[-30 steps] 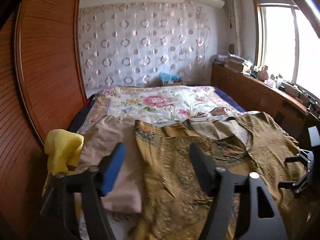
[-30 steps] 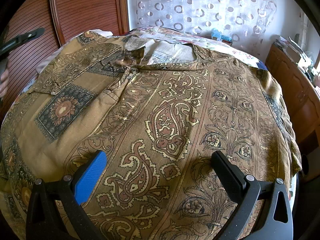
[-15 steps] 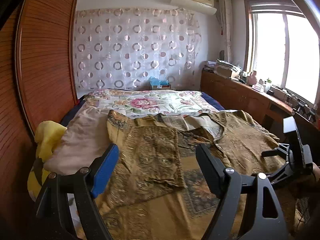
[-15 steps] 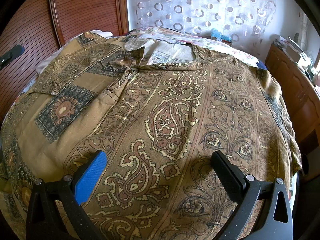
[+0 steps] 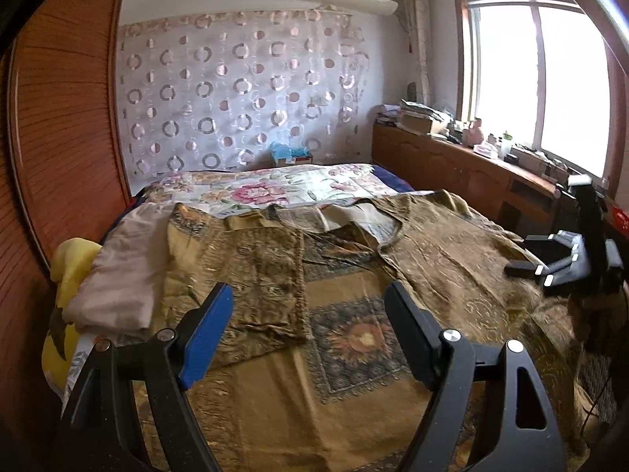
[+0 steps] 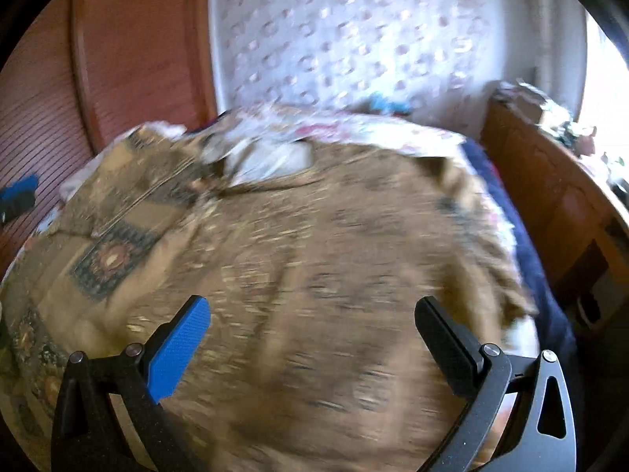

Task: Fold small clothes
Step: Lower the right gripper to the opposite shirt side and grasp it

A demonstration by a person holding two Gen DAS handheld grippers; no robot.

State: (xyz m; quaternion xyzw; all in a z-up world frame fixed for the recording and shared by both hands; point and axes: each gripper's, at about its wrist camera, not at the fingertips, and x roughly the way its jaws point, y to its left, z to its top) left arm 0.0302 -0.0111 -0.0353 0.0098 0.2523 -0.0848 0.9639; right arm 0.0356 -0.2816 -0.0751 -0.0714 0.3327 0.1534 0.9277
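A gold-brown paisley shirt (image 5: 354, 314) lies spread face up on the bed, collar toward the far end, its left sleeve folded in over the chest. My left gripper (image 5: 306, 306) is open and empty above the shirt's lower left part. My right gripper (image 6: 312, 314) is open and empty above the shirt's (image 6: 334, 275) lower right part; that view is blurred by motion. The right gripper also shows at the right edge of the left wrist view (image 5: 566, 263).
A beige cloth (image 5: 125, 271) and a yellow garment (image 5: 67, 275) lie at the bed's left edge beside the wooden wardrobe (image 5: 59, 118). A floral bedspread (image 5: 267, 188) covers the far bed. A wooden cabinet (image 5: 471, 177) with clutter runs under the window on the right.
My left gripper has pulled back and up, so more of the shirt shows. My right gripper, still until now, is moving up and back; its view has gone blurred.
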